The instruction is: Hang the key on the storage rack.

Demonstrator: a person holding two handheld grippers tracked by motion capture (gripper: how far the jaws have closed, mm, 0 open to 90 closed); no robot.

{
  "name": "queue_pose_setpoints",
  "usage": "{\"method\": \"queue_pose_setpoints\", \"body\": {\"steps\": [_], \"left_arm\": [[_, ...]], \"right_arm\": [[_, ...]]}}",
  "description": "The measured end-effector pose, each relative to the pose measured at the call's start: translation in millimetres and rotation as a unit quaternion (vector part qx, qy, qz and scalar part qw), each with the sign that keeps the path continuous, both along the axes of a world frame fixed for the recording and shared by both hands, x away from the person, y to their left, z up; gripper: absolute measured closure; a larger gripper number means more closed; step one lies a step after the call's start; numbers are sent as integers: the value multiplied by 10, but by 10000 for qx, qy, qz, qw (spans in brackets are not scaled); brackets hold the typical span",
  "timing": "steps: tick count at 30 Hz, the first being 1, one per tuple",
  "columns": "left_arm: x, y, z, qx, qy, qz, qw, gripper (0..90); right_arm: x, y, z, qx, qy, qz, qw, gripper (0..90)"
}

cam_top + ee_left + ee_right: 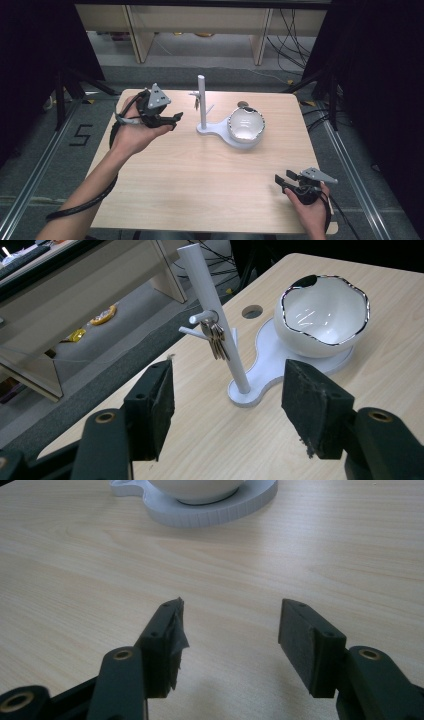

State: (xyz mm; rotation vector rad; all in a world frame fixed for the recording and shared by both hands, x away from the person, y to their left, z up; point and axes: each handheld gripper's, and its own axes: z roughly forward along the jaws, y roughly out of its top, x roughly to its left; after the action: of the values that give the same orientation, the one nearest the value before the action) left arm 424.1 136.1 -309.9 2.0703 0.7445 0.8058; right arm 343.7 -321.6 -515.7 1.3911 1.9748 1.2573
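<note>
We see both the left gripper and right gripper spread wide and empty (nothing between the jaws), while keys hang on the white stand beside the bowl.

Table: key stand at far centre, base flat on top. Post upright on base's left end; bowl on base's right end. Bunch of keys hanging from peg on post, clear of table. Round hole in tabletop just behind bowl. Left gripper left of post, held above table, near far-left corner. Right gripper near front-right corner, well apart from stand. Shelving on floor beyond far edge. Cables on floor at far right.
</note>
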Motion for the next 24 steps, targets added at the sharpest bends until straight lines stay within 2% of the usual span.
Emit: {"method": "queue_pose_setpoints", "body": {"steps": [6,7,8,13,15,16,17,20,24], "left_arm": [[-104,22,-96,-101,-15,-19,9999,376],[-117,26,-116,-99,-29,-30,9999,376],[-132,27,-136,-103,-18,-19,9999,375],[-176,61,-249,-199,-29,4,9998,375],[-199,76,-295,-308,-36,52,9995,375],[-207,93,-304,-265,-26,44,9996,375],[-214,105,-332,-304,-41,30,9995,373],[-232,142,-403,-390,-118,77,9991,360],[-252,200,-481,-476,-152,93,9987,356]], "right_arm": [[-13,0,15,11,14,6,10000,445],[-29,28,16,181,151,-62,9997,445],[-16,-1,19,-3,50,12,10000,444],[-19,0,19,-2,28,19,10000,444],[-19,-4,18,-11,5,24,10000,444],[-20,8,15,76,58,21,10000,444],[-18,-1,18,7,30,15,10000,444],[-20,7,16,64,72,14,10000,444],[-19,-5,18,-13,-1,31,10000,444]]}}
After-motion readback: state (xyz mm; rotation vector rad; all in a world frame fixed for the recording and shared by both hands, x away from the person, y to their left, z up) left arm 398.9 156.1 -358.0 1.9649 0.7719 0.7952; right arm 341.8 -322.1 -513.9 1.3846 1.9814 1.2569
